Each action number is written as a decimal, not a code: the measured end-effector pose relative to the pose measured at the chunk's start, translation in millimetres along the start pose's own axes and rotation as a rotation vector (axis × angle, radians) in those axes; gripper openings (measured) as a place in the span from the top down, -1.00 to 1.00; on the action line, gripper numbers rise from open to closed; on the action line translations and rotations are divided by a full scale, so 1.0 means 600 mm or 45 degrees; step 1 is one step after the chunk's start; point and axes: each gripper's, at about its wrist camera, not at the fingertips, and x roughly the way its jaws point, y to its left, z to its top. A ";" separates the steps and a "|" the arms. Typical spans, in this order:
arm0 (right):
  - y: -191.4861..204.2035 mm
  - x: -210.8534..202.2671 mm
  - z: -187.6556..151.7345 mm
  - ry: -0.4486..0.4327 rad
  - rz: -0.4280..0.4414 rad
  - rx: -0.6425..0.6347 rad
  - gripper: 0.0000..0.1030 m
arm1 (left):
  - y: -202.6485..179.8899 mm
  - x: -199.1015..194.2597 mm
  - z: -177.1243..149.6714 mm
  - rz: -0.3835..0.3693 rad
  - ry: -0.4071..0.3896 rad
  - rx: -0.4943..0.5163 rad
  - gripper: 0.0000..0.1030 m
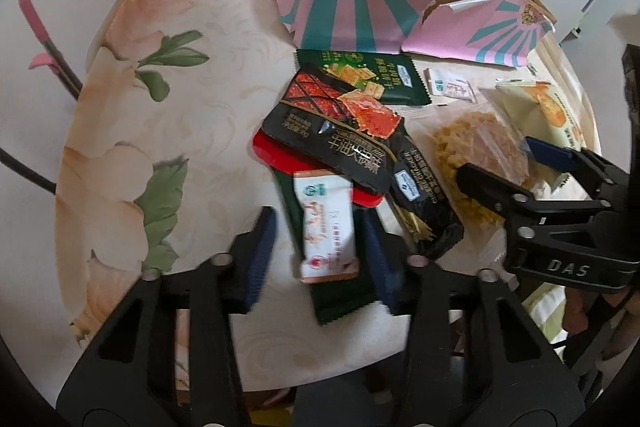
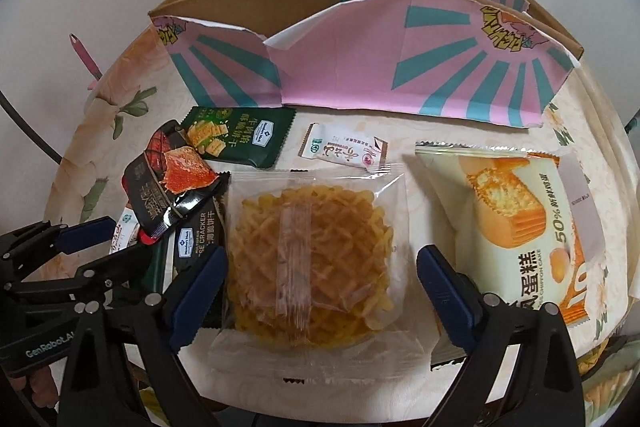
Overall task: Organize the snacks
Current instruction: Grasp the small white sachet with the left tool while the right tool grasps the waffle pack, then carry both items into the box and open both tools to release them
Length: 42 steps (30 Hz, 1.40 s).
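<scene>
Left claw (image 1: 316, 227): spread, blue pads either side of small white sachet (image 1: 328, 227), no contact visible. Sachet lies atop heap of dark snack packets (image 1: 344, 131) at table (image 1: 192, 99) centre. Right claw (image 2: 320, 275): spread, straddling clear bag of yellow lattice crisps (image 2: 316, 247), pads apart from wrapper. Chiffon cake pack (image 2: 516, 223) just right of crisps. Pink-and-teal cardboard box (image 2: 360, 67) stands open behind snacks.

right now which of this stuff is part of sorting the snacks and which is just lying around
Part of the job:
clear packet of yellow lattice crisps
cream chiffon cake packet
dark green cracker packet
black and red jerky packet
pink and teal cardboard box

Lying about:
pink-handled tool
floral tablecloth
</scene>
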 end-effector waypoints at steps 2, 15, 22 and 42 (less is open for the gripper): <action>0.004 0.009 -0.001 0.005 0.004 -0.002 -0.83 | -0.001 -0.002 0.000 0.012 -0.003 0.002 0.40; -0.003 0.025 -0.003 0.007 0.074 0.033 -0.42 | 0.009 -0.018 -0.002 0.058 -0.023 -0.029 0.62; -0.008 0.009 0.008 -0.014 0.072 0.032 -0.38 | 0.005 -0.038 -0.004 0.075 -0.053 -0.041 0.62; -0.099 -0.182 0.048 -0.211 0.164 0.012 -0.36 | -0.120 -0.180 0.070 0.142 -0.313 -0.089 0.62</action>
